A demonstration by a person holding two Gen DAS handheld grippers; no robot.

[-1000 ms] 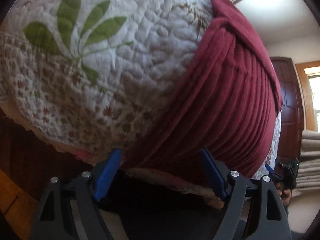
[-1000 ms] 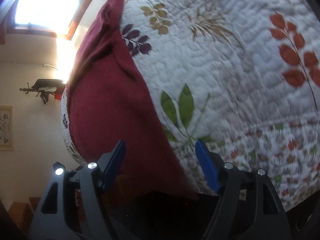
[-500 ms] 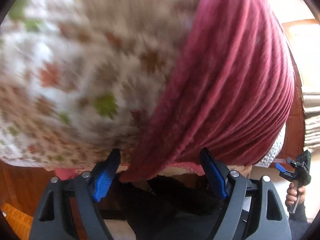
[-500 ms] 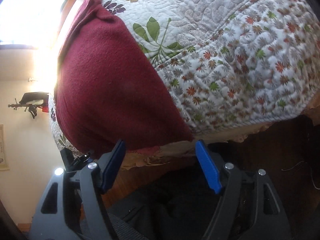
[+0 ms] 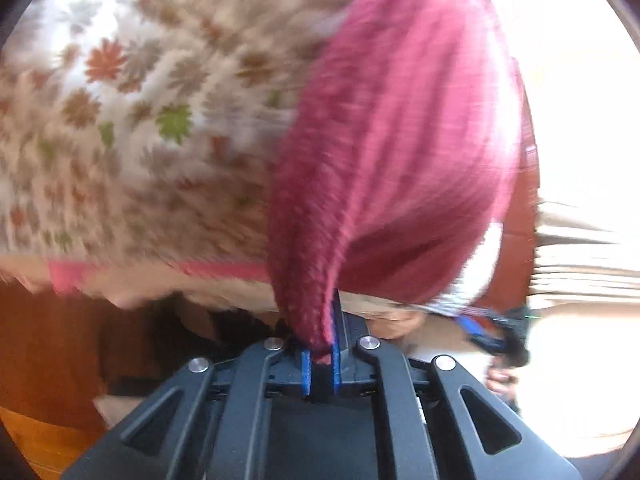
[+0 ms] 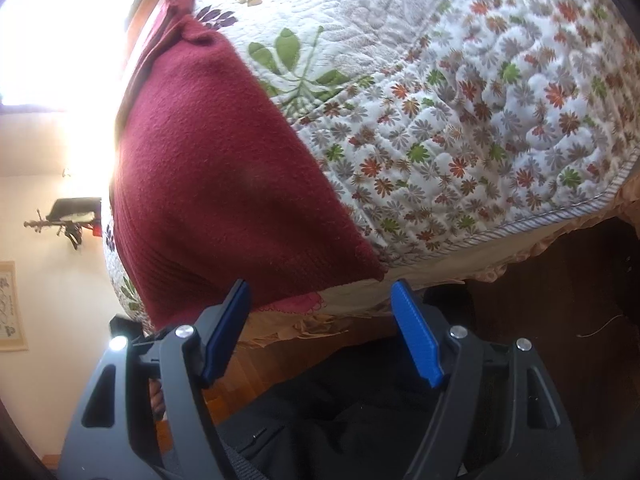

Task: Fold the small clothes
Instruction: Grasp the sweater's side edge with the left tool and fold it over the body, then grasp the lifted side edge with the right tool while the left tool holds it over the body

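Observation:
A dark red knitted garment [image 5: 400, 140] lies on a floral quilt [image 5: 140, 120] at the bed's near edge. In the blurred left wrist view, my left gripper [image 5: 320, 344] is shut on the garment's near left corner, and the cloth rises in a pinched ridge from the blue pads. Seen from the right wrist, the same garment [image 6: 224, 184] lies flat with its near hem over the quilt's [image 6: 460, 120] edge. My right gripper [image 6: 320, 332] is open just below the hem's right corner, with nothing between its fingers. That right gripper [image 5: 492, 332] also shows at the left wrist view's right side.
The bed edge with a frilled skirt [image 6: 320, 320] runs in front of both grippers. Dark trousers [image 6: 340, 420] of the person sit below them. A wooden floor [image 5: 44, 440] lies underneath. Folded pale linens [image 5: 580, 252] are stacked at the right, and a bright window [image 6: 60, 40] is at the left.
My left gripper went from open to shut on the garment's corner and has lifted it slightly. The right gripper stayed open and drew back toward the bed's edge.

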